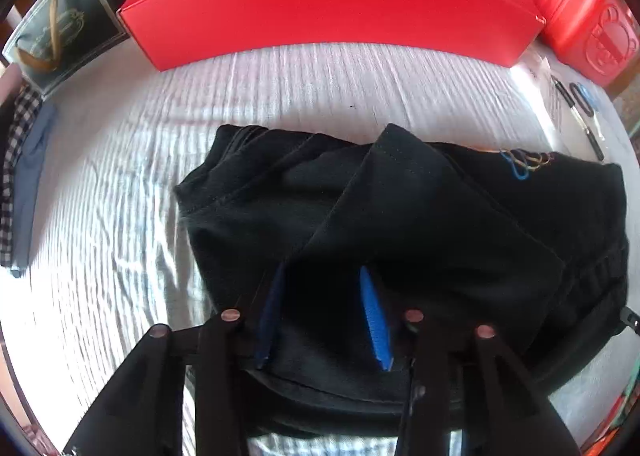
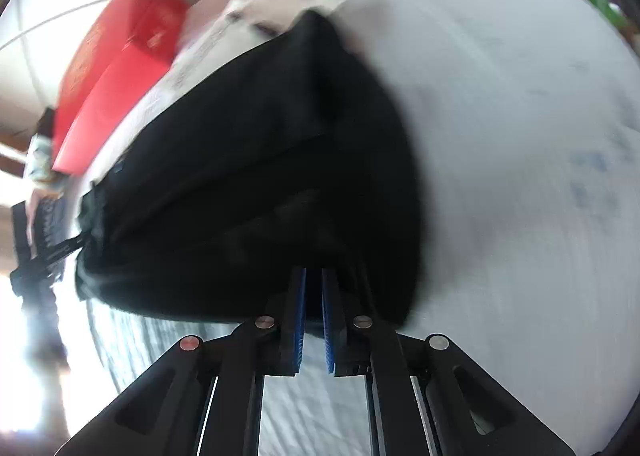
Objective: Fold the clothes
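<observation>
A black garment (image 1: 420,208) with a small coloured print lies partly folded on a white striped sheet (image 1: 120,196). My left gripper (image 1: 324,276) stands over its near edge with the blue-padded jaws spread wide; black cloth lies between and over the fingers. In the right wrist view the same black garment (image 2: 260,176) hangs bunched and lifted, blurred by motion. My right gripper (image 2: 314,276) has its jaws nearly together, pinching the garment's edge.
A large red box (image 1: 320,4) stands at the far edge of the sheet, with a red plastic container (image 1: 580,16) to its right. A framed picture (image 1: 60,28) and checked cloth (image 1: 16,160) lie at left. Pens (image 1: 584,116) lie at right.
</observation>
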`<state>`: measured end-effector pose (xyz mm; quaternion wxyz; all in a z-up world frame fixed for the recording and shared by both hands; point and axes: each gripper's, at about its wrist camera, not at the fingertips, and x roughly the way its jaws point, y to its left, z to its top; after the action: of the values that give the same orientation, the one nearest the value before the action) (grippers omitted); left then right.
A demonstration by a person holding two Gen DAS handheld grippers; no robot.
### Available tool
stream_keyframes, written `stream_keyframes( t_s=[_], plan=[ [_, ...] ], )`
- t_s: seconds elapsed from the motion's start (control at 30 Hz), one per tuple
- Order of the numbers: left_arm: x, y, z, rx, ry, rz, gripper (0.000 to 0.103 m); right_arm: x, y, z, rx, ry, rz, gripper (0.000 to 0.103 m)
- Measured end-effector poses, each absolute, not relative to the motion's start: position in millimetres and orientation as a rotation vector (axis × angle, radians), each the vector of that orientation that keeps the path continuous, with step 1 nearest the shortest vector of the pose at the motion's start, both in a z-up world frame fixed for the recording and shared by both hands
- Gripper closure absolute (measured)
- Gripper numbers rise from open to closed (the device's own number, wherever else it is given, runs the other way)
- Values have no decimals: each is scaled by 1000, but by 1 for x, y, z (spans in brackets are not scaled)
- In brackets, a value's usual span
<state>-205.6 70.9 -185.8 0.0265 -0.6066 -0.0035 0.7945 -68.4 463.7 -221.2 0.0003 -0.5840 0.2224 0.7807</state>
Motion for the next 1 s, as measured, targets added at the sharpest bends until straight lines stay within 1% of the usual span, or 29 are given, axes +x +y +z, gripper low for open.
stream_keyframes(
  t_s=[0.03,0.07,0.1,0.13,0.17,0.27,0.33,0.4,0.53,0.63,0.7,0.73,0.77,0.8,0.83,1.0],
  plan=[
    [-200,73,-177,-1845,-49,2467,61,-65,466,-215,-1812,685,2471,88],
    [-193,75,-167,-1808,-87,2484,48,-61,469,-209,-1789,671,2489,79],
    [-186,80,-158,-1783,-105,2501,38,-58,472,-203,-1768,652,2517,73],
    [-179,85,-151,-1767,-110,2517,18,-57,474,-196,-1749,629,2551,68],
    [-170,95,-145,-1749,-112,2532,11,-59,476,-192,-1744,601,2579,68],
    [-141,127,-135,-1736,-123,2568,11,-72,482,-185,-1767,510,2651,68],
    [-125,151,-137,-1750,-166,2586,11,-84,486,-185,-1819,454,2704,68],
    [-109,178,-143,-1774,-250,2581,11,-96,490,-187,-1884,370,2768,68],
    [-82,233,-158,-1826,-370,2626,11,-117,500,-191,-2028,139,2930,68],
    [-62,277,-167,-1879,-455,2664,11,-127,506,-194,-2105,-70,2972,68],
    [-52,305,-169,-1931,-471,2654,11,-130,509,-191,-2162,-176,2993,67],
    [-47,314,-167,-1938,-467,2676,11,-130,510,-189,-2178,-206,3009,57],
    [-44,321,-167,-1942,-466,2691,11,-130,511,-186,-2187,-243,3034,40],
    [-43,326,-167,-1944,-466,2701,11,-131,511,-184,-2189,-281,3054,31],
    [-41,330,-167,-1946,-467,2711,11,-131,511,-183,-2188,-316,3065,18],
    [-41,348,-171,-1949,-520,2739,11,-129,513,-173,-2152,-442,3138,17]
  ],
)
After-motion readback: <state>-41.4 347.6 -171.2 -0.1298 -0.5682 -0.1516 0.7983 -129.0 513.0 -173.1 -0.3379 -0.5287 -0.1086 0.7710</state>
